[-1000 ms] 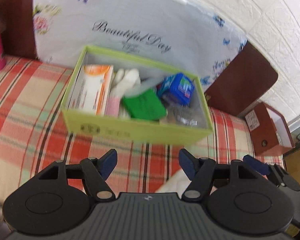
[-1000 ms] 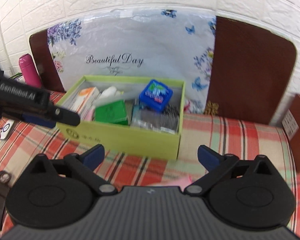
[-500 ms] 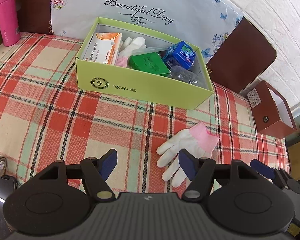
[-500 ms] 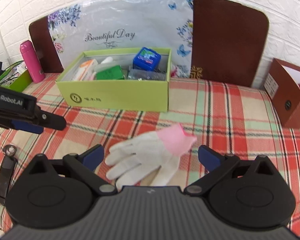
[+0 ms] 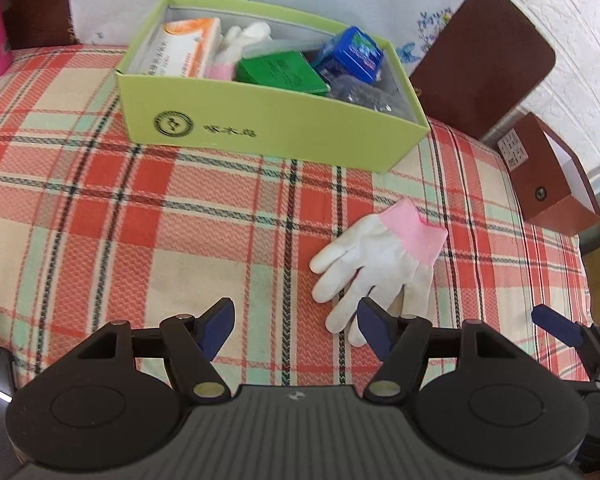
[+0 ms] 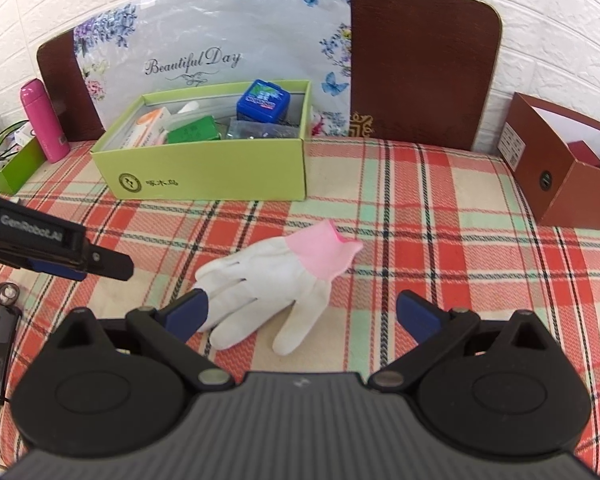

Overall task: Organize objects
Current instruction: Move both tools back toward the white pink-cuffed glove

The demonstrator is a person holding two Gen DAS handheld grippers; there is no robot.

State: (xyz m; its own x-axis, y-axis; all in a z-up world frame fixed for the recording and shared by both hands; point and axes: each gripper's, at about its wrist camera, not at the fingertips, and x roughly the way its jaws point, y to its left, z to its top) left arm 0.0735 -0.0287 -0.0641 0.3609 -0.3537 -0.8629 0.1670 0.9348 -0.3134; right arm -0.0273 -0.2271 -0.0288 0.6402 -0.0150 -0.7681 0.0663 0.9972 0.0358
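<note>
limp glove on the plaid cloth, easy to lift but tricky to pinch

a white knit glove [image 6: 276, 276] with a pink cuff [image 6: 320, 252] is seen lying flat on the checked tablecloth [image 6: 440, 240], in front of the green box [image 6: 220, 176] and clear of it. the cuff is pointed toward the box, the fingers toward the cameras.

the right gripper [image 6: 300, 312] is held wide open with nothing gripped; the glove's fingers are framed between its blue pads, and the left-side pad [image 6: 188, 312] looks to be just at or over a fingertip, though contact can't be confirmed. the left gripper [image 5: 292, 324] is also held open and empty, just beside the glove's fingertips.

the glove is judged to be very light, soft and floppy, so no real force is needed, but it will droop and fold once lifted. thin flat fabric is hard to catch off a cloth, and the tablecloth could get pinched along with it. the thicker ribbed cuff, or the bunched palm, is probably the best spot to be grabbed. a similar glove [image 5: 240, 40] is seen already in the box.
</note>
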